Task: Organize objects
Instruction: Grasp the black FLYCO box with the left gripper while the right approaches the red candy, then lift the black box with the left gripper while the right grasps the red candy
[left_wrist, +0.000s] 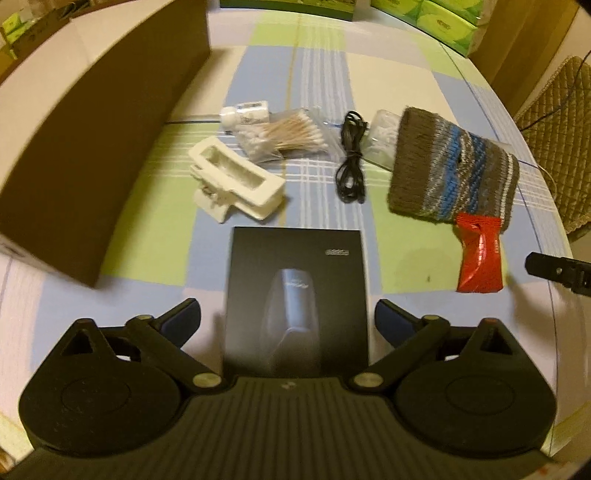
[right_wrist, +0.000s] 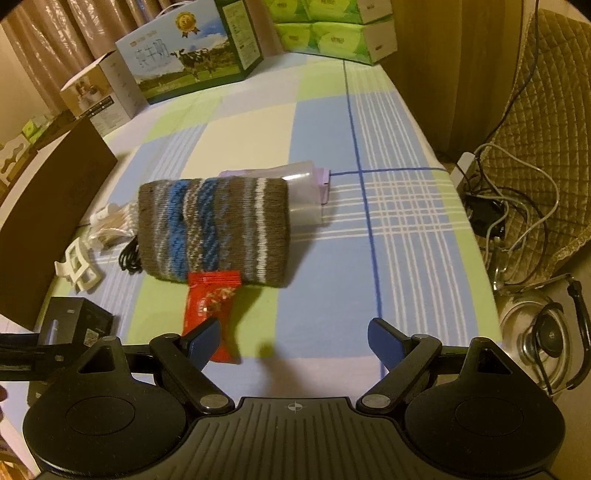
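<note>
The left gripper (left_wrist: 288, 321) hangs with jaws spread wide around a black box (left_wrist: 297, 295) lying on the tabletop (left_wrist: 406, 258), pads not touching it. The right gripper (right_wrist: 291, 343) is open, with a red packet (right_wrist: 212, 314) by its left finger and a knitted pouch (right_wrist: 214, 229) beyond.

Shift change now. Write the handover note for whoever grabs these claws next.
Left claw: open, straddling the black box, not gripping.
Right claw: open, empty, above the cloth beside the red snack packet.
On the table: white clip, cotton swabs, black cable, knitted sleeve over a clear container.
Brown cardboard box stands at left; its inside is hidden.
Done: nothing visibly sorted. Left: everything listed.
</note>
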